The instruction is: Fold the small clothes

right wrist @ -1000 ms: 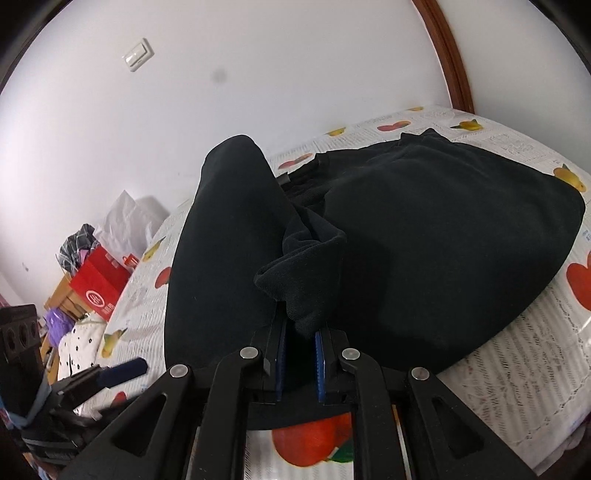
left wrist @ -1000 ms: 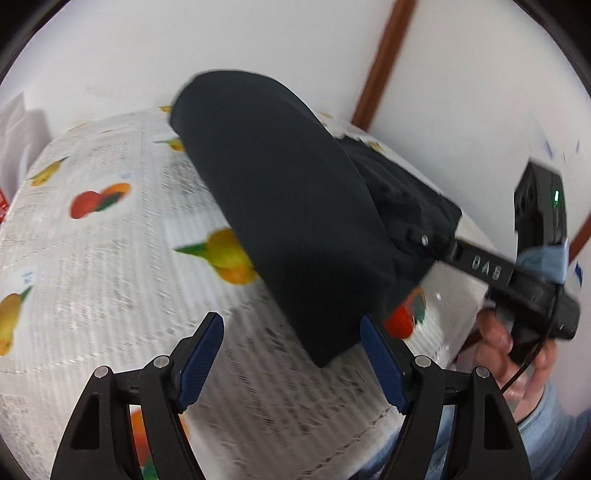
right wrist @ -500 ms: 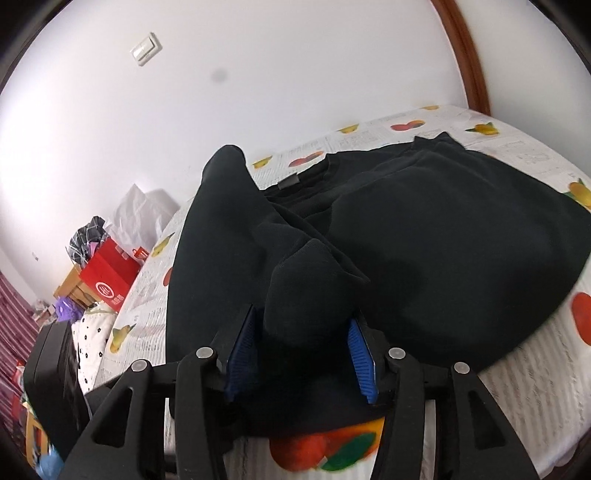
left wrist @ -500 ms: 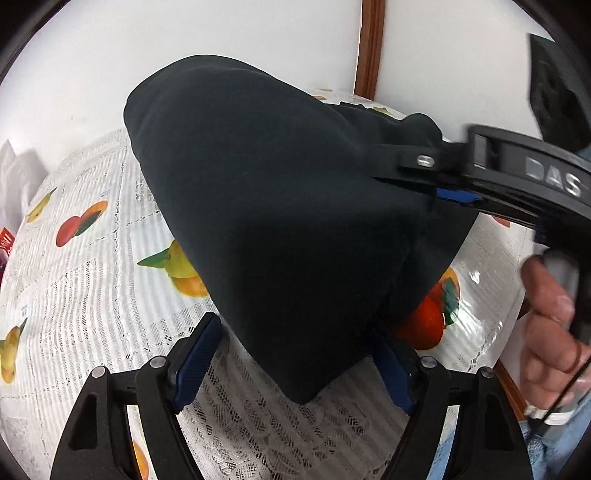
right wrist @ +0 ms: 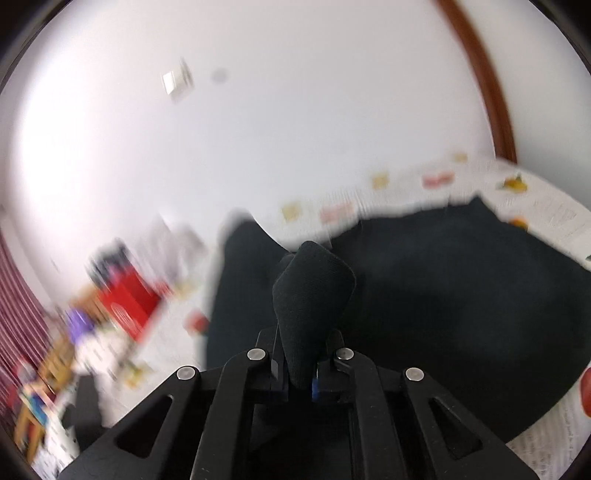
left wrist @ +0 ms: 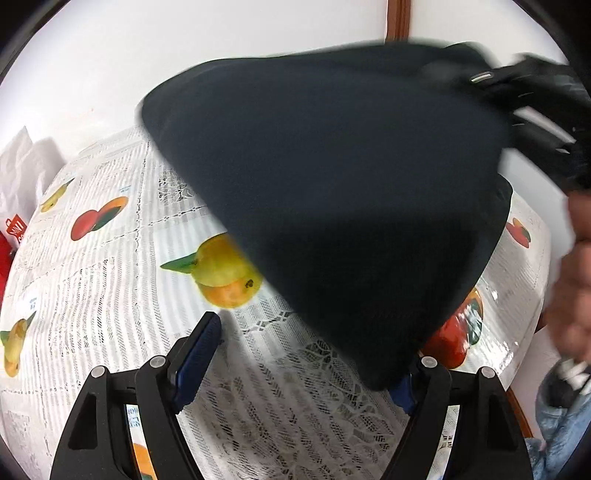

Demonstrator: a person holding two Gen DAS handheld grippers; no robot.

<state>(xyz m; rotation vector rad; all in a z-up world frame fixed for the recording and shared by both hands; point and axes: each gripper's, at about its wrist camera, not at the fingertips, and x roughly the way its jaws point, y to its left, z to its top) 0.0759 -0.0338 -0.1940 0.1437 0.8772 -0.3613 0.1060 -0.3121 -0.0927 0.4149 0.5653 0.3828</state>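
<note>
A black garment (left wrist: 332,184) hangs lifted over the fruit-print tablecloth (left wrist: 92,295), stretched up toward my right gripper (left wrist: 517,85) at the upper right. In the right wrist view, my right gripper (right wrist: 303,343) is shut on a bunched fold of the garment (right wrist: 314,280). The rest of the cloth (right wrist: 443,295) trails down onto the table (right wrist: 546,210). My left gripper (left wrist: 306,350) stands open low over the tablecloth. The garment's lowest corner hangs just in front of its right finger and hides that pad. Nothing is pinched between its fingers.
A person's hand (left wrist: 576,277) shows blurred at the right, past the table's edge. A red bag (left wrist: 11,236) and a white bag (left wrist: 18,166) stand left of the table. Clutter with a red box (right wrist: 125,299) lies beyond. A white wall with brown trim (left wrist: 397,18) is behind.
The right gripper opened wide around the fold, then shut on it again and rose, pulling the garment up. The left gripper moved closer under the hanging cloth, still open.
</note>
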